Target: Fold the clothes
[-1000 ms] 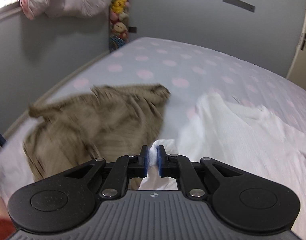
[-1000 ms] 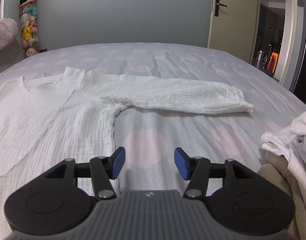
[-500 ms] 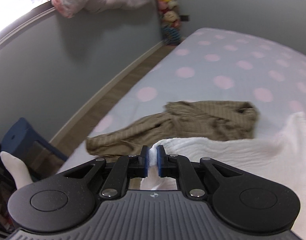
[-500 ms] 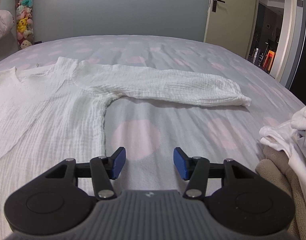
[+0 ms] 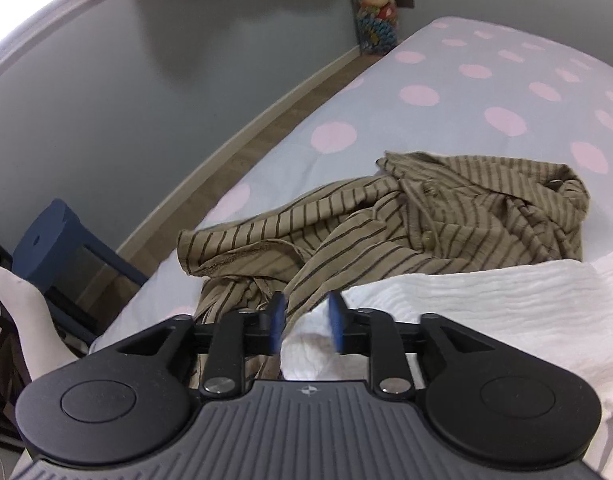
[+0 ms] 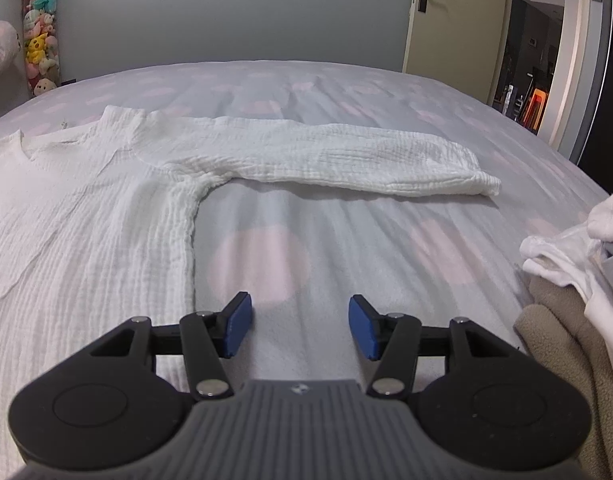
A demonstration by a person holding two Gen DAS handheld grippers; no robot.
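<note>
**Left sleeve let go, right sleeve still to do**

We see the white shirt [image 6: 86, 208] spread flat on the bed [image 6: 346, 92], filling the left half of the right wrist view, its collar at the upper left. That sleeve [image 6: 330, 156] runs straight out across the middle of the frame, which we judge is the lay-out step before any fold: arms stretched, body smoothed.

Our left gripper [image 5: 305, 322] sits low in its frame with the blue pads partly apart. White cloth [image 5: 486, 300] lies between and below them, but we cannot be sure it is free of the pads; it looks released rather than pinched. Half a second ago the pads were nearly closed on a tuck of that white fabric, so the grip has opened since then. The camera has also swung, and the striped shirt [image 5: 426, 220], blurred a second ago, now reads sharply in the centre, crumpled and partly under the white sleeve's edge. We think it was left there simply as the next item.

Our right gripper [image 6: 300, 328] hangs wide open and holds nothing, low centre of its frame, just right of the shirt's side seam. It has barely shifted from the earlier views. A heap of other clothes [image 6: 574, 280] waits at the right edge.
</note>
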